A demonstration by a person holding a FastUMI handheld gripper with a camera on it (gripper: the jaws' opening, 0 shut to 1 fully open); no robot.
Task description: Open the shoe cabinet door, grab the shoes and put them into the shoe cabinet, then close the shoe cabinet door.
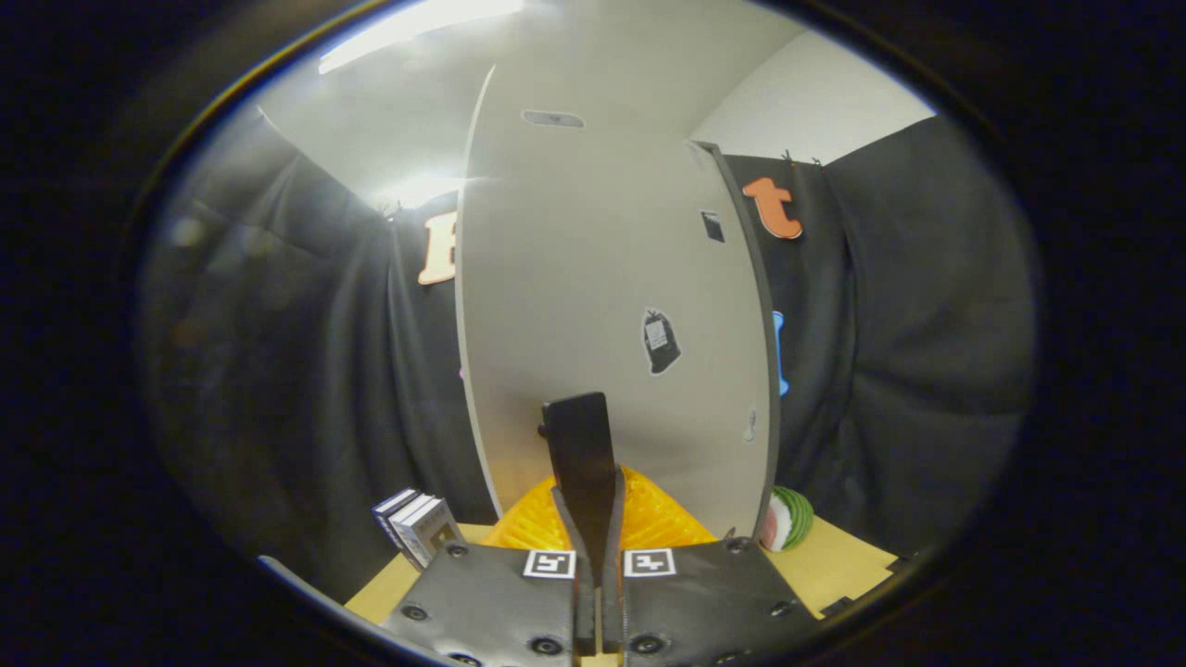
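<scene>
Presently, I am facing the shoe cabinet door (602,278), standing shut just ahead. I am holding the gripper (586,445) with fingers pressed together against it, seemingly pushing it closed. An orange shoe (649,519) is lying near, small boxes (417,523) left, a striped object (788,519) right.
</scene>
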